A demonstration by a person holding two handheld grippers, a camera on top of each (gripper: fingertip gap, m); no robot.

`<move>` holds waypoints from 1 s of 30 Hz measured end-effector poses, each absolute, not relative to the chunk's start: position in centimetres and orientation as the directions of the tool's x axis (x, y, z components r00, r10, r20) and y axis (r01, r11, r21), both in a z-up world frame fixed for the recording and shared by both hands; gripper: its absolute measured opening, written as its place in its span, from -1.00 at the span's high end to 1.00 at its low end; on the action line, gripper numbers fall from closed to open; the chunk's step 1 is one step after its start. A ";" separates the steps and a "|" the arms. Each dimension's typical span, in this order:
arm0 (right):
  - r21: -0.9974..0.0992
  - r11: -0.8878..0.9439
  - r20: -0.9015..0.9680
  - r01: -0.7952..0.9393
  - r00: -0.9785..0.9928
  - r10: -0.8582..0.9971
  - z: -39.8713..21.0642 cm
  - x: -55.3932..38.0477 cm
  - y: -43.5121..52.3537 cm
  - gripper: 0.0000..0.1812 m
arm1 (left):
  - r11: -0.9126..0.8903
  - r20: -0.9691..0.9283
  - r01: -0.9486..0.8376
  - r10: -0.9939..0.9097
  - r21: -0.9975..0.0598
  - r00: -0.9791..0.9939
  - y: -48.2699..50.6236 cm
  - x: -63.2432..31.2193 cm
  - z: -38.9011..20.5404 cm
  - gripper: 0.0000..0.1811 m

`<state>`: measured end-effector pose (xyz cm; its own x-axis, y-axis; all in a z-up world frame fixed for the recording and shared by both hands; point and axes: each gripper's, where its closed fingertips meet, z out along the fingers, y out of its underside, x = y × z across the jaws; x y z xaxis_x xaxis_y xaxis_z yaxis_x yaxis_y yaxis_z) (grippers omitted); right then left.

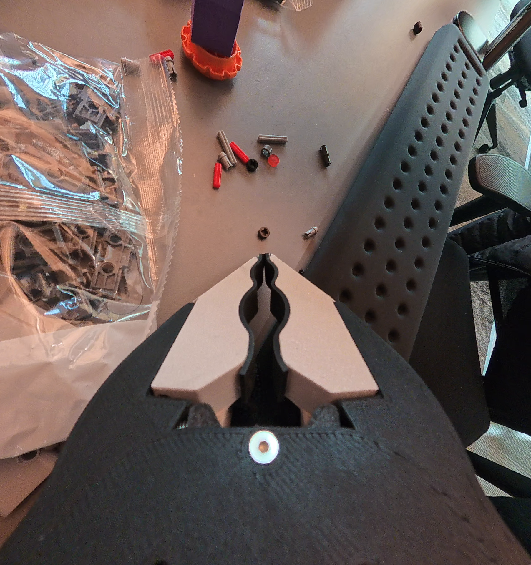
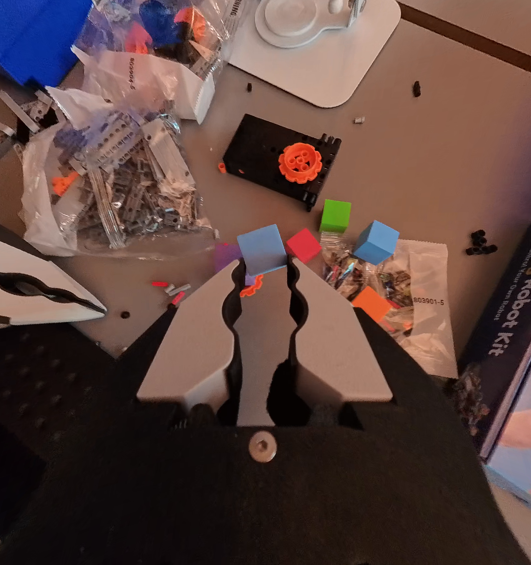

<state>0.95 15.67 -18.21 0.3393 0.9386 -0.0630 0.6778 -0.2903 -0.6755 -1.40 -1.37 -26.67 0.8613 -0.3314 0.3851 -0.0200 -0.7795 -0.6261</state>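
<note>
My right gripper [image 2: 265, 263] is shut on a light blue cube [image 2: 261, 249] and holds it at its fingertips, over a purple block [image 2: 226, 255] and a small orange gear [image 2: 252, 288]. A red cube [image 2: 304, 249], a green cube [image 2: 334, 215], a second blue cube [image 2: 377, 241] and an orange cube [image 2: 370, 303] lie just to the right. My left gripper [image 1: 263, 256] is shut with its tips low over the table, near a dark round pin [image 1: 263, 233]. Its closed tip also shows in the right wrist view [image 2: 103, 310]. Ahead stands the purple block [image 1: 217, 24] in the orange gear ring [image 1: 210, 61].
Small red, grey and black pins [image 1: 238, 153] lie scattered ahead. A clear bag of grey parts [image 1: 74, 183] lies on the left, a black perforated plate [image 1: 411, 183] on the right. A black plate with an orange gear [image 2: 299, 162], parts bags [image 2: 120, 189], a kit box [image 2: 518, 336] and a white pad [image 2: 313, 70] surround the cubes. Some 20 centimeters of space lies between my two pairs of fingers.
</note>
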 end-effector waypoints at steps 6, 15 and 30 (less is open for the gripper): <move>-0.650 -0.368 -0.068 0.665 0.432 0.900 -19.3 0.0 13.2 0.72 | -0.778 0.384 -0.019 -0.331 -0.627 0.862 -1.4 -1.4 -26.6 1.00; -0.632 -0.416 -0.014 0.653 0.528 0.849 -19.7 -0.2 13.2 0.71 | -0.775 0.381 -0.021 -0.333 -0.631 0.862 -1.4 -1.4 -26.6 1.00; -0.670 -0.453 -0.024 0.588 0.593 0.805 -18.4 1.2 12.9 0.54 | -0.778 0.388 -0.019 -0.335 -0.628 0.858 -1.4 -1.4 -26.6 1.00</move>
<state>1.15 12.87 -18.45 0.5926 0.8051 -0.0241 0.5882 -0.4530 -0.6699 -1.36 -1.42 -26.57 0.8584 -0.3350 0.3884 -0.0194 -0.7779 -0.6281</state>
